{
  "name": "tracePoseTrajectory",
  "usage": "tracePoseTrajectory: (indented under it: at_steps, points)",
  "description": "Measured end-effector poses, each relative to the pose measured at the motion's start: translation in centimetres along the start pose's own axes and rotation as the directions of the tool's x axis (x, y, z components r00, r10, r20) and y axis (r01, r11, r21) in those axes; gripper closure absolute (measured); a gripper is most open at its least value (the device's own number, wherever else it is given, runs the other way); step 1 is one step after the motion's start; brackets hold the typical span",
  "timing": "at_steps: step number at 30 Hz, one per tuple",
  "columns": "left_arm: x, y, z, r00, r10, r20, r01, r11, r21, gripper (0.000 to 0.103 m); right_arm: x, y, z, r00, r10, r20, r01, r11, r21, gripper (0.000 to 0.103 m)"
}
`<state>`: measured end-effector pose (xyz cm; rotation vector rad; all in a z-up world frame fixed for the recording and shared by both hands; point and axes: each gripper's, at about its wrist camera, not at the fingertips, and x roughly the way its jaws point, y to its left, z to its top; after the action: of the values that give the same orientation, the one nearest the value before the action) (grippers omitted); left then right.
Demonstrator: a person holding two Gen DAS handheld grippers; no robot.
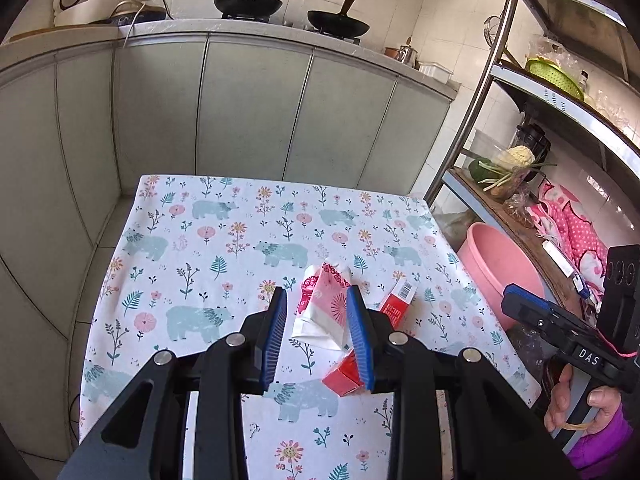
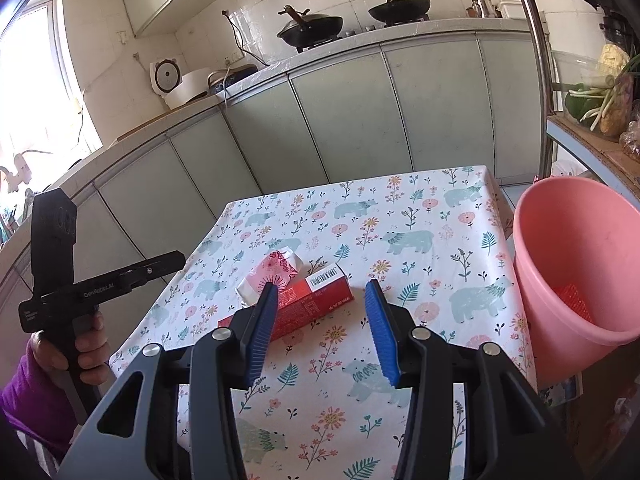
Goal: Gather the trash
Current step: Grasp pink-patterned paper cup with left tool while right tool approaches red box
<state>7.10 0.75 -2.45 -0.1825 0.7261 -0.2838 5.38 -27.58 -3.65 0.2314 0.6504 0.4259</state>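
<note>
Left gripper (image 1: 318,300) gapes empty, framing crumpled wrapper (image 1: 326,306) for pickup. Right gripper (image 2: 322,294) gapes empty above red carton (image 2: 304,306). Pink bucket (image 2: 560,240) beside table, probably bin.

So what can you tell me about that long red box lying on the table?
The long red cardboard box lies flat on the bear-and-flower tablecloth, slanted, not upright. One side panel is white with a black barcode, and small pale print runs along the red face. Its near end looks dented. A crumpled pink-and-white paper pack lies against its far side. The right gripper hovers open over it, not touching.
</note>
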Motion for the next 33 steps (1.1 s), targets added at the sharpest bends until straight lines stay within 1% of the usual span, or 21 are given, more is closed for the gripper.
tracePoseTrajectory:
  at_steps: [5,10,15,19,23,25,27,28,29,31,33]
  points:
    - [3.1,0.6,0.3,0.997,-0.030,-0.064,0.029,0.999,-0.021,0.073,1.2,0.0,-0.5,0.999,0.007,-0.038,-0.006,1.000,0.016,0.057]
    - [7.0,1.1,0.3,0.991,0.004,-0.134,-0.006,1.000,-0.015,0.073,2.1,-0.3,-0.8,0.998,0.009,-0.069,-0.006,0.999,0.033,0.057]
    - [9.6,1.7,0.2,0.982,-0.037,-0.188,0.028,0.998,-0.049,0.073,3.3,-0.6,-0.9,0.995,0.030,-0.098,-0.023,0.997,0.073,0.057]
    - [10.5,1.4,-0.1,0.976,-0.061,-0.210,0.052,0.997,-0.051,0.073,4.0,-0.6,-0.8,0.992,0.051,-0.114,-0.040,0.994,0.099,0.057]
    - [10.6,0.6,-0.5,0.976,-0.089,-0.196,0.082,0.996,-0.040,0.073,4.5,-0.3,-0.9,0.990,0.058,-0.129,-0.045,0.994,0.101,0.057]
    - [10.4,0.2,-0.7,0.981,-0.083,-0.177,0.080,0.997,-0.022,0.073,4.7,-0.2,-0.9,0.989,0.066,-0.135,-0.051,0.993,0.109,0.057]
    - [10.4,-0.3,-1.0,0.983,-0.077,-0.167,0.077,0.997,-0.003,0.076,4.9,-0.1,-0.9,0.987,0.072,-0.143,-0.055,0.992,0.116,0.057]
    - [10.3,-0.4,-1.0,0.984,-0.067,-0.162,0.069,0.998,0.005,0.079,5.0,0.0,-0.9,0.986,0.077,-0.146,-0.059,0.991,0.120,0.057]
    - [10.2,-0.5,-1.0,0.985,-0.072,-0.156,0.074,0.997,0.005,0.086,5.1,0.0,-0.9,0.985,0.081,-0.151,-0.062,0.990,0.125,0.057]
    - [9.7,-0.4,-0.9,0.988,-0.088,-0.126,0.088,0.996,-0.005,0.093,5.3,0.1,-0.9,0.983,0.090,-0.160,-0.069,0.989,0.134,0.057]
    - [9.1,-0.3,-0.8,0.990,-0.094,-0.103,0.094,0.996,-0.002,0.095,5.5,0.2,-0.8,0.980,0.102,-0.170,-0.077,0.986,0.150,0.057]
